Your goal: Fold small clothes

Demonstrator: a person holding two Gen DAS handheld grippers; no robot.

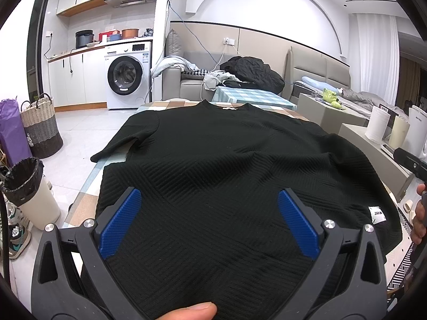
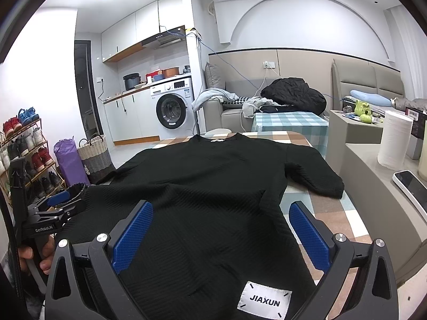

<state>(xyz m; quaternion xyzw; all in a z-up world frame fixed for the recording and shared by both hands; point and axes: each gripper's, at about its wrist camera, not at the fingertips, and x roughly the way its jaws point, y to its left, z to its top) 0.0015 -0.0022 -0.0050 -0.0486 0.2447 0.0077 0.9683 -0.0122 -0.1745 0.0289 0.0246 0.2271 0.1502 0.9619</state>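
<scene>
I see my left gripper (image 1: pixel 209 224), lower centre of its frame, jaws spread apart over the black shirt (image 1: pixel 213 160), which lies flat on the checked table (image 2: pixel 344 213). My right gripper (image 2: pixel 221 236) hangs likewise wide above the hem label (image 2: pixel 264 301).

A black top (image 1: pixel 213 160) with short sleeves lies flat and spread out on a checked table, with its neck at the far end and its bottom edge at the near end. The cloth has a bumpy pattern of slanted lines, and a small white tag (image 2: pixel 264 300) with the word JIAXUN sits near the bottom edge on the right side. The left sleeve (image 1: pixel 120 141) points out to the left and hangs a little past the table edge, and the right sleeve (image 2: pixel 315 173) points out to the right and lies on the table.
</scene>
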